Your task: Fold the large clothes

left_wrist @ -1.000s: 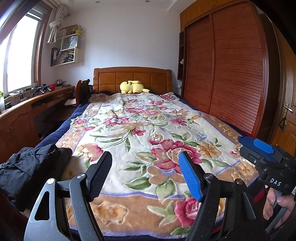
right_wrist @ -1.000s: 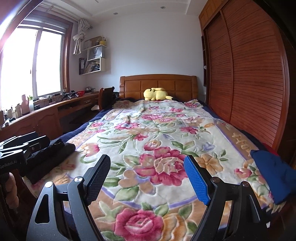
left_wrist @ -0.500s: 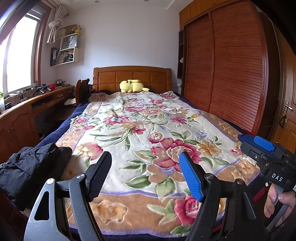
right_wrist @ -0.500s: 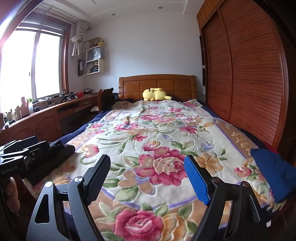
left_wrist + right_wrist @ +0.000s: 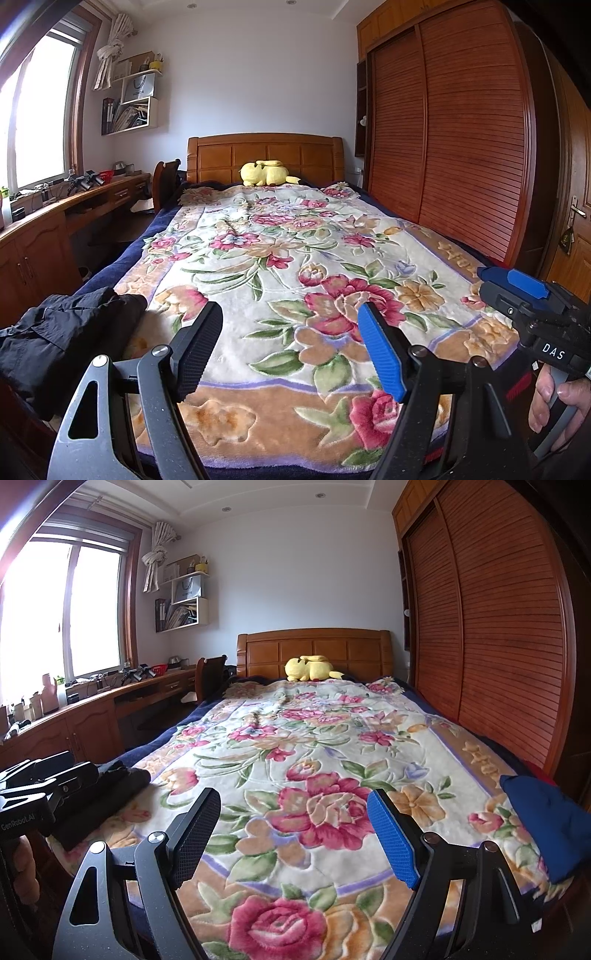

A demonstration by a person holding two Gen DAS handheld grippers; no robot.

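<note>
Both tools hover over the foot of the bed [image 5: 162,225], spread apart with nothing between their pads. The left tool [image 5: 291,350] sits at lower centre of its view, the right tool [image 5: 295,834] likewise. A crumpled black garment [image 5: 59,339] lies at the lower left on the floral blanket's [image 5: 280,258] edge; a folded blue garment [image 5: 546,827] lies at right.

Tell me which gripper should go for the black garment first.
Left. The black garment lies at the bed's left edge, just beside the open left gripper; the right gripper would have to cross the floral blanket.
</note>
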